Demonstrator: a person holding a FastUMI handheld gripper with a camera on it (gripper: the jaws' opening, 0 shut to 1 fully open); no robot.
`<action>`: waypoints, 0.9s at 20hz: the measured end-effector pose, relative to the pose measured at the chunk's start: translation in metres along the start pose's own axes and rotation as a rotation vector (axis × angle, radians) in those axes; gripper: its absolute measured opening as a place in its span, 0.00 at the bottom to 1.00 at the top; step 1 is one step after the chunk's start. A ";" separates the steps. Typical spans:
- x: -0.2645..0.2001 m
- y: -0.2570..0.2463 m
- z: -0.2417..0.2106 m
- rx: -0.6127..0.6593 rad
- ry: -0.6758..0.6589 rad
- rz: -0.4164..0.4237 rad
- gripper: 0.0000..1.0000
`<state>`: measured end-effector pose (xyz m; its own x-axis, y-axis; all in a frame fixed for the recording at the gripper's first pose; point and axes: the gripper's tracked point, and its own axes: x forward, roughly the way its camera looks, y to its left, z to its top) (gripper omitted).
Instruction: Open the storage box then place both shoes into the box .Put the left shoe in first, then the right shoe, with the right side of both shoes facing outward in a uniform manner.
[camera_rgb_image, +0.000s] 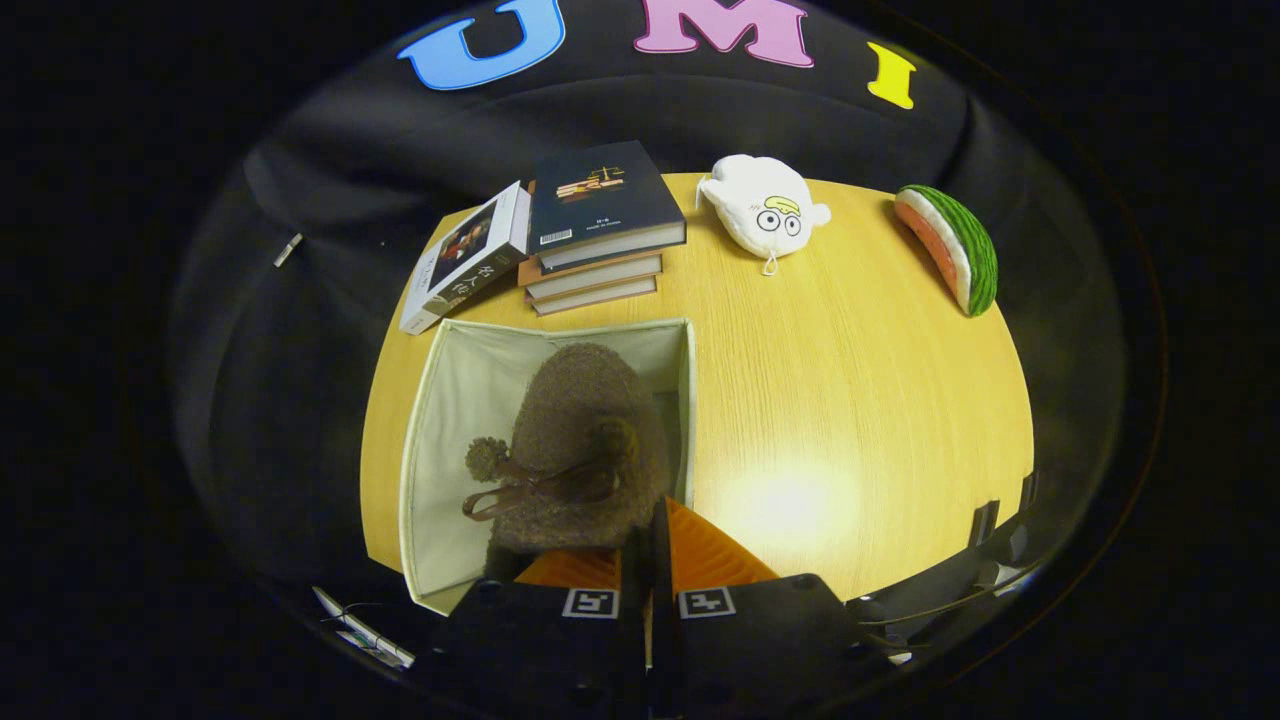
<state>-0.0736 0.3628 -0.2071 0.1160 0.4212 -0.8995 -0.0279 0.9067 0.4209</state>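
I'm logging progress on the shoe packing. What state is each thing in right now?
storage box: open, upright on the table.
fuzzy brown shoe: inside the box, just ahead of the fingers; which shoe it is cannot be told.
gripper: fingers close together over the shoe's near end; whether both press on it cannot be told.
stack of books: closed, piled flat beyond the box.
white book: closed, leaning against the stack.

Gripper (640, 560): fingers drawn close together, narrow gap between them (whether anything is pinched can't be told), pointing steeply downward.
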 end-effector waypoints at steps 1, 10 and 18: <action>0.002 -0.002 -0.001 -0.004 0.003 -0.014 0.07; 0.005 0.009 -0.001 -0.018 0.019 -0.020 0.19; -0.010 0.016 0.014 -0.057 -0.045 0.039 0.76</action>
<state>-0.0610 0.3733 -0.1900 0.1585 0.4555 -0.8760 -0.0892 0.8902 0.4467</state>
